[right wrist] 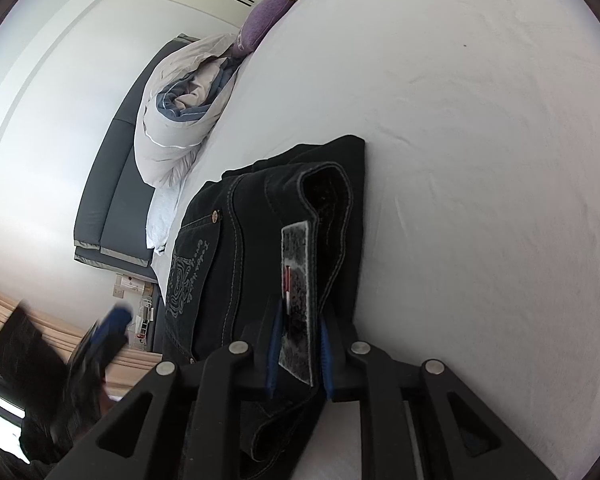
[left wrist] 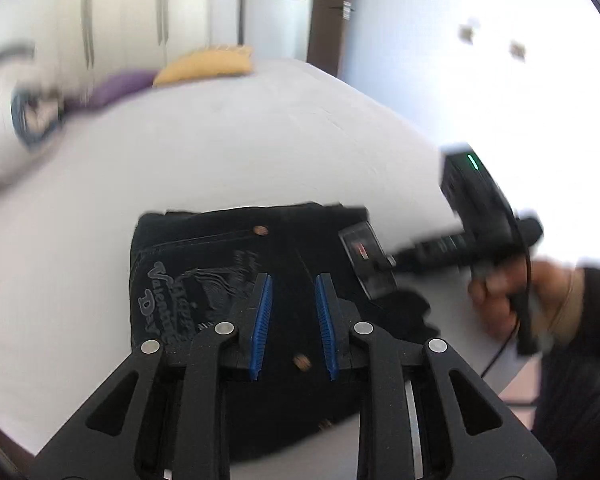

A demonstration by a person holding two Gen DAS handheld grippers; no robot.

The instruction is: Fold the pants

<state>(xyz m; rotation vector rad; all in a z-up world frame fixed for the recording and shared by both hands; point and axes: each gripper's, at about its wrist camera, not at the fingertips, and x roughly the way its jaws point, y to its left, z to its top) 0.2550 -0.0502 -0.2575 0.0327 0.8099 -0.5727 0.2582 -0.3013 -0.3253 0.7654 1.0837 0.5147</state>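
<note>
Basically, the pants [left wrist: 236, 272] lay folded into a compact dark bundle on the white bed [left wrist: 260, 140], waistband end toward the right gripper [right wrist: 299, 354]. Its blue fingers [right wrist: 275, 350] were clamped on the waistband by the patch label [right wrist: 298, 280]. The left gripper [left wrist: 293, 326] hovered over the bundle's middle, fingers apart, holding nothing. Right side was nearer the edge, so it likely drives any next fold.

Both close — sharing the pants [left wrist: 228, 264]
</note>
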